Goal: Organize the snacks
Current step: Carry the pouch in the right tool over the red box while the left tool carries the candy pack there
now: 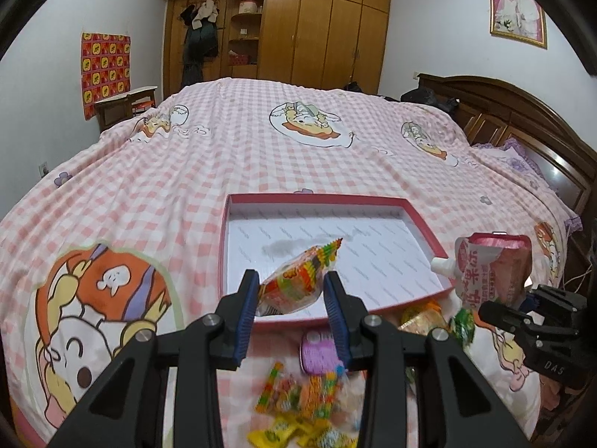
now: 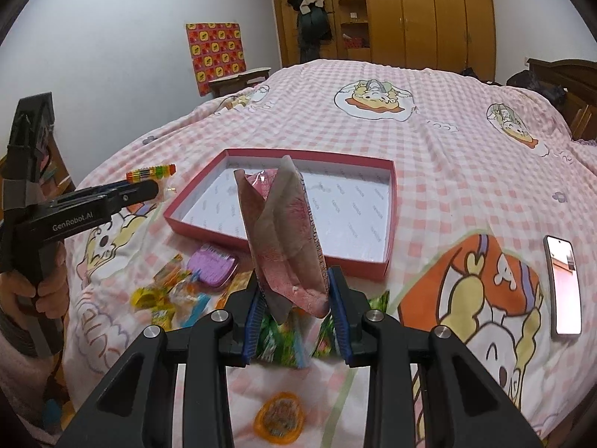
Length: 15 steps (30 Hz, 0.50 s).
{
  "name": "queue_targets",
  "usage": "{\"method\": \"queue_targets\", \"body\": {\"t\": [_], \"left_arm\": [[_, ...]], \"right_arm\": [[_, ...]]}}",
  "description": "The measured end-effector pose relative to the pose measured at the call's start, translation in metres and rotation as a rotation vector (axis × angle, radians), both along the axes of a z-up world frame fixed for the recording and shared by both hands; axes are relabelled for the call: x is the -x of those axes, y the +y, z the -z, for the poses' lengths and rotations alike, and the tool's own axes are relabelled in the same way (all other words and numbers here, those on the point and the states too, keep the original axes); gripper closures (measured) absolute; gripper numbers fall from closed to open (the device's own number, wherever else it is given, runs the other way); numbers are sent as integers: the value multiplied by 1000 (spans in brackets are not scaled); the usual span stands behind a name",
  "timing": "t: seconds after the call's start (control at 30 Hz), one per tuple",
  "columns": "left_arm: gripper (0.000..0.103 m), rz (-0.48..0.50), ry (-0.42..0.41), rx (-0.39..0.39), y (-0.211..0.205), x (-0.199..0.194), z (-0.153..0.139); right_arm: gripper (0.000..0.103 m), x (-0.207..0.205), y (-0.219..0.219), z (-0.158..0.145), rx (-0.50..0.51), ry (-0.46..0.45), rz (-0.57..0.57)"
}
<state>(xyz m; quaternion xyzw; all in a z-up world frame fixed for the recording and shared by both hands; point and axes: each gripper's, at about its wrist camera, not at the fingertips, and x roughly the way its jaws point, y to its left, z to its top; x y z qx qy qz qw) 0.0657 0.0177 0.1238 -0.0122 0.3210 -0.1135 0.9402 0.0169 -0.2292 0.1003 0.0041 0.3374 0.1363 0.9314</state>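
Note:
My left gripper (image 1: pixel 291 280) is shut on a colourful striped snack packet (image 1: pixel 298 280), held over the near edge of the red-rimmed white box (image 1: pixel 238 198). My right gripper (image 2: pixel 294 276) is shut on a pink spouted drink pouch (image 2: pixel 287 239), held upright in front of the box (image 2: pixel 388 257). The pouch also shows at the right of the left wrist view (image 1: pixel 492 265), and the left gripper (image 2: pixel 145 188) with its packet (image 2: pixel 151 172) at the left of the right wrist view. Loose snacks (image 2: pixel 168 291) and a purple tin (image 2: pixel 213 265) lie on the bed before the box.
The pink checked bedspread (image 1: pixel 261 149) covers the whole bed. A phone (image 2: pixel 565 283) lies at the right. Green packets (image 2: pixel 276 332) and an orange round snack (image 2: pixel 280 416) lie under the right gripper. A wardrobe (image 1: pixel 321 26) and headboard (image 1: pixel 522 119) stand behind.

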Motion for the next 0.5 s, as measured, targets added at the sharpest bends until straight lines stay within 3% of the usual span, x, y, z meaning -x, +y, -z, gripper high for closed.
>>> {"method": "queue_targets", "body": {"t": [0.5], "left_arm": [[66, -32, 45, -24, -4, -67, 15]], "right_arm": [[69, -64, -8, 6, 59, 11, 36]]}}
